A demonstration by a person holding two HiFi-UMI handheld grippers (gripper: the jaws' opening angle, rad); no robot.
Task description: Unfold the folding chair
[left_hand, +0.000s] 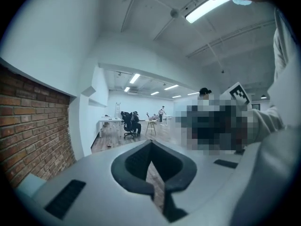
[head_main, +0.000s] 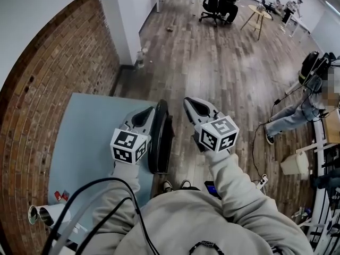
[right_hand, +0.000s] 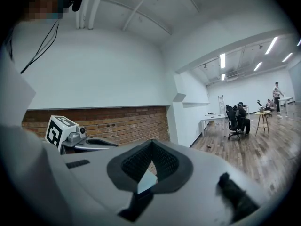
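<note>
The folded chair (head_main: 160, 138) is a black, flat shape standing on edge on the wood floor, right in front of me, beside a pale blue panel (head_main: 87, 142). My left gripper (head_main: 150, 112) is shut and empty, just left of the chair's top edge; I cannot tell whether it touches. My right gripper (head_main: 190, 103) is also shut and empty, a short way to the chair's right. In the left gripper view the closed jaws (left_hand: 151, 147) point level into the room. The right gripper view shows its closed jaws (right_hand: 150, 147) aimed at the brick wall, with the left gripper (right_hand: 70, 138) alongside.
A brick wall (head_main: 48, 73) and a white pillar (head_main: 125, 25) run along the left. A person (head_main: 303, 108) sits at the right near cables and a white box (head_main: 295, 163). Office chairs (head_main: 215, 4) and a wooden stool (head_main: 257, 17) stand far back. Metal tubes (head_main: 42, 214) lie at bottom left.
</note>
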